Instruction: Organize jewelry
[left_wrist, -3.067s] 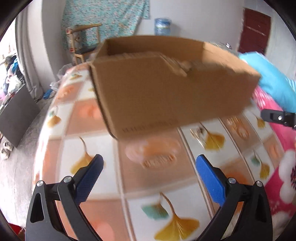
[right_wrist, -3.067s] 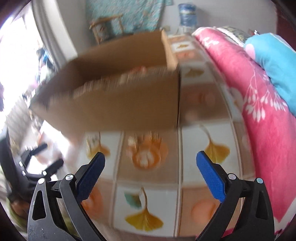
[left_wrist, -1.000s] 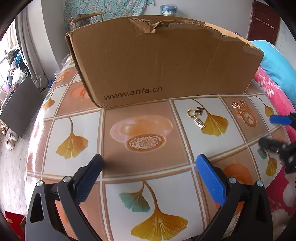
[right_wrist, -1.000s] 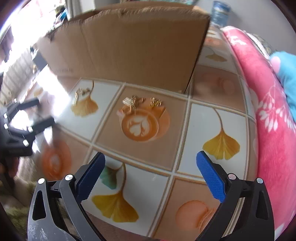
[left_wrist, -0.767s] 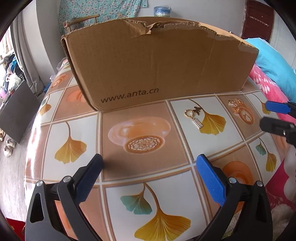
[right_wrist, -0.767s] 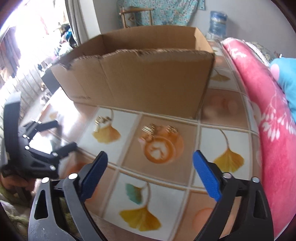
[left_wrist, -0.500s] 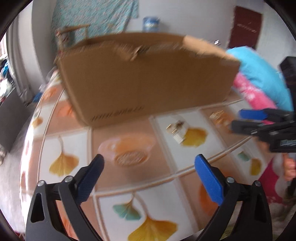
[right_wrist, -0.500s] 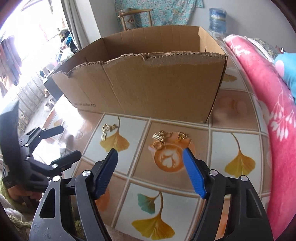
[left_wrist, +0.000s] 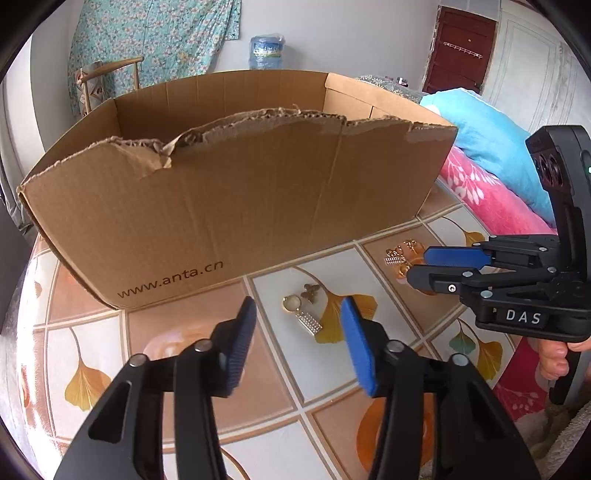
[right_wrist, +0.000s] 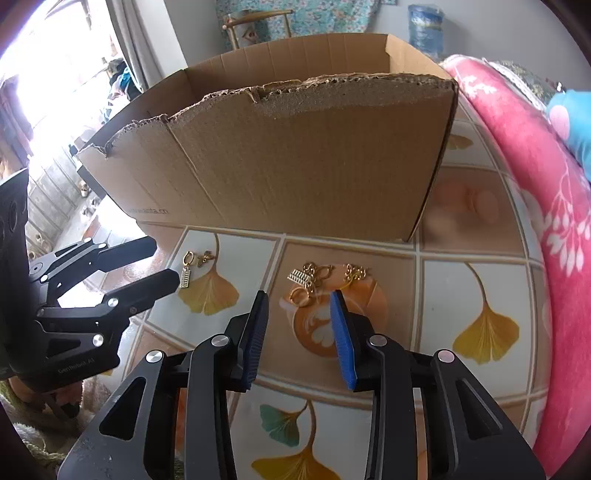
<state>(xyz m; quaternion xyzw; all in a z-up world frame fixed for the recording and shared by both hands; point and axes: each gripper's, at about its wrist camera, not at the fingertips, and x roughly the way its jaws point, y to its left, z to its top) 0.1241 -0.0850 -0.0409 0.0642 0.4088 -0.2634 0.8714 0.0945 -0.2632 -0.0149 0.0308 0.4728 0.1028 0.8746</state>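
Hand-held gripper, left (left_wrist: 297, 334), half-spread, lined up over small gold earring set (left_wrist: 302, 310); right hand-held gripper (right_wrist: 298, 325) likewise brackets tangled gold jewelry cluster (right_wrist: 314, 282), both pre-grasp beside torn brown cardboard box (left_wrist: 229, 199).

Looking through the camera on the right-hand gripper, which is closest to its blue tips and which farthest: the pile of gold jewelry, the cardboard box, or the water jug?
From the right gripper:
1. Gold jewelry pile: on the table just ahead of the fingertips.
2. Cardboard box: standing behind the jewelry.
3. Water jug: by the back wall, beyond the box, upper right.
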